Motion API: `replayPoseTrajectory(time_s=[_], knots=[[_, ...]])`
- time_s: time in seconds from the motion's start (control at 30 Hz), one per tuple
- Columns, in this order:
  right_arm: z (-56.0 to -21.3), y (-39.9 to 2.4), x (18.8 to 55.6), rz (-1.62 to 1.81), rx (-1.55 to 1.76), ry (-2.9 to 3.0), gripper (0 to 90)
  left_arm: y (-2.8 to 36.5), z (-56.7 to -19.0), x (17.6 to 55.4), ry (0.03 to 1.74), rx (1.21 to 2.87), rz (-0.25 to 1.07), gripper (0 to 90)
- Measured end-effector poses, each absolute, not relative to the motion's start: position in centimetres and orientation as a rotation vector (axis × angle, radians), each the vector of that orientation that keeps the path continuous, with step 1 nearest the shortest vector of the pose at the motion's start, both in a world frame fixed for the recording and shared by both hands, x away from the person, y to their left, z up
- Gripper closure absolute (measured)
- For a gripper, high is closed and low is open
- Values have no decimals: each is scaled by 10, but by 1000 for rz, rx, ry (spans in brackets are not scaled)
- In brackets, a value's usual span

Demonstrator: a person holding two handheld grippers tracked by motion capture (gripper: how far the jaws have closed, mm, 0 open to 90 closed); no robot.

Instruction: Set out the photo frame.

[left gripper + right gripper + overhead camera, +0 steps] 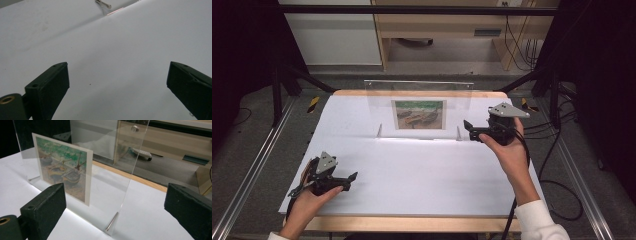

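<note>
Right gripper view: my right gripper [115, 212] has its jaws spread wide with nothing between them. Just ahead of them stands the clear acrylic frame [117, 180], upright on the white tabletop [155, 225], its near edge and a small metal foot pin [111, 221] falling in the gap between my jaws but not touching either. The boat picture [63, 167] sits inside the frame, ahead and to the left of my jaws.

In the high view, my right gripper [468, 127] hovers just beside the frame's [419, 102] right end. My left gripper [352, 178] is well apart from it, low over the tabletop, its jaws likewise spread and empty in the left gripper view [117, 85].
</note>
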State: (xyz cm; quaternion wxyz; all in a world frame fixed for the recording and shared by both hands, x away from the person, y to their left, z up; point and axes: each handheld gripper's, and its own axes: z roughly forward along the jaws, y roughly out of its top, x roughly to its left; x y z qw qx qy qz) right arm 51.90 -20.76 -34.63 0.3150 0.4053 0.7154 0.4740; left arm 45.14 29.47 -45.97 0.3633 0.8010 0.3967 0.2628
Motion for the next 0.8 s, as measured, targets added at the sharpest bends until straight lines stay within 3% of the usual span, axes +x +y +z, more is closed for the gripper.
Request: replayPoseTrajectory(time_s=[0.8], knots=[[-392, -230, 477, 1167, 1103, 1961, 44, 295, -460, 451, 1027, 2055, 689, 36]])
